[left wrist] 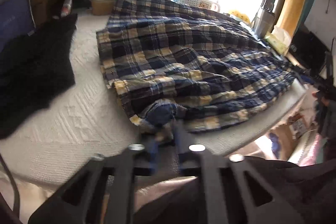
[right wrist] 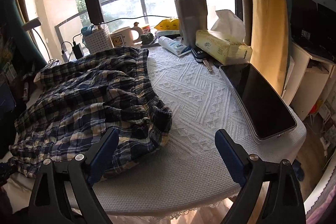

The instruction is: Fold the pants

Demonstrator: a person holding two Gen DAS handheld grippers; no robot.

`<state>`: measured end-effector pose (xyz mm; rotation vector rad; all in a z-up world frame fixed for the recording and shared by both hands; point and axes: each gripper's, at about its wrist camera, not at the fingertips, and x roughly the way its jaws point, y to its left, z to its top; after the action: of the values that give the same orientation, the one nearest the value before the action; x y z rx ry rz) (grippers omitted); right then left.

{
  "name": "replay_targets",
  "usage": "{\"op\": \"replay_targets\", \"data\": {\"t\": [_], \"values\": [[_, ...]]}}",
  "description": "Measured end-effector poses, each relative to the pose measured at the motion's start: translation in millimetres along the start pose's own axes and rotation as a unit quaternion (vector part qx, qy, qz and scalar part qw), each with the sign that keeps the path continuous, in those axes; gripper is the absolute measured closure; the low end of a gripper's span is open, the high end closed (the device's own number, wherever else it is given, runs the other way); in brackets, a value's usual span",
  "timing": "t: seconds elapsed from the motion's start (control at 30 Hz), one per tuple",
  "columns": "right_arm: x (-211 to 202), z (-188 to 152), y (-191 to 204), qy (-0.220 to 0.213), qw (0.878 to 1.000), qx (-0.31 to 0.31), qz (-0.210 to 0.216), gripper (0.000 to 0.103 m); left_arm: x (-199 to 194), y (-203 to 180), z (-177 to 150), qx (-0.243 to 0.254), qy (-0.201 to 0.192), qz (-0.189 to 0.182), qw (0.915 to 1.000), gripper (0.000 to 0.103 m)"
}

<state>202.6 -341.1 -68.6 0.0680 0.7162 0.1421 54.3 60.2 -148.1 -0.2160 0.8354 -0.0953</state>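
The white textured tablecloth [right wrist: 201, 98] covers the whole table, and on it the blue, yellow and white plaid cotton pants [right wrist: 84, 98] lie in a loose, wrinkled heap on the left half in the right wrist view, with the gathered waistband [right wrist: 151, 85] turned toward the right. I judge the folding is at an early stage: the cloth looks doubled over itself once, but the edges are not aligned, many wrinkles remain, and no neat flat packet exists yet, so smoothing and further folds are left. A black garment [left wrist: 35, 68] lies at the left in the left wrist view, apart from the pants. At the far right of the table stand a grey steel travel mug [right wrist: 191, 18] and a pale yellow tissue box [right wrist: 220, 46], and a black smartphone [right wrist: 258, 100] lies near the right edge. The right gripper [right wrist: 167, 138] is spread wide and holds nothing, its left finger just over the near edge of the pants. The left gripper [left wrist: 168, 131] has its fingers pressed nearly together, pinching a near corner of the pants.
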Motion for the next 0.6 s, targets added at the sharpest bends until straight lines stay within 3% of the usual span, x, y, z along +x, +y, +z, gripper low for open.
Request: {"op": "replay_targets", "data": {"t": [0.13, 0.27, 0.37, 0.43, 0.6], "values": [[1.4, 1.5, -1.7, 0.003, 1.000, 0.002, 0.013, 0.009, -29.3, 1.8, 6.0, 0.006, -0.049, -0.023, 0.9985, 0.100], [-6.7, 6.3, -0.2, -0.009, 0.999, -0.001, 0.039, 0.009, -57.6, 11.7, 12.5, -0.011, -0.068, -0.058, 0.9959, 0.100], [-17.4, 6.1, 2.1, -0.024, 0.998, -0.010, 0.052, 0.009, -70.7, 15.7, 13.4, -0.016, -0.071, -0.074, 0.9946, 0.100], [-18.6, 4.4, 2.1, -0.028, 0.999, -0.012, 0.036, 0.009, -69.8, 14.2, 13.2, -0.008, -0.067, -0.071, 0.9952, 0.100], [-2.3, -4.6, -11.5, -0.011, 0.999, 0.022, 0.028, 0.009, -48.0, 11.3, 8.4, -0.015, -0.041, -0.063, 0.9970, 0.100]]}}
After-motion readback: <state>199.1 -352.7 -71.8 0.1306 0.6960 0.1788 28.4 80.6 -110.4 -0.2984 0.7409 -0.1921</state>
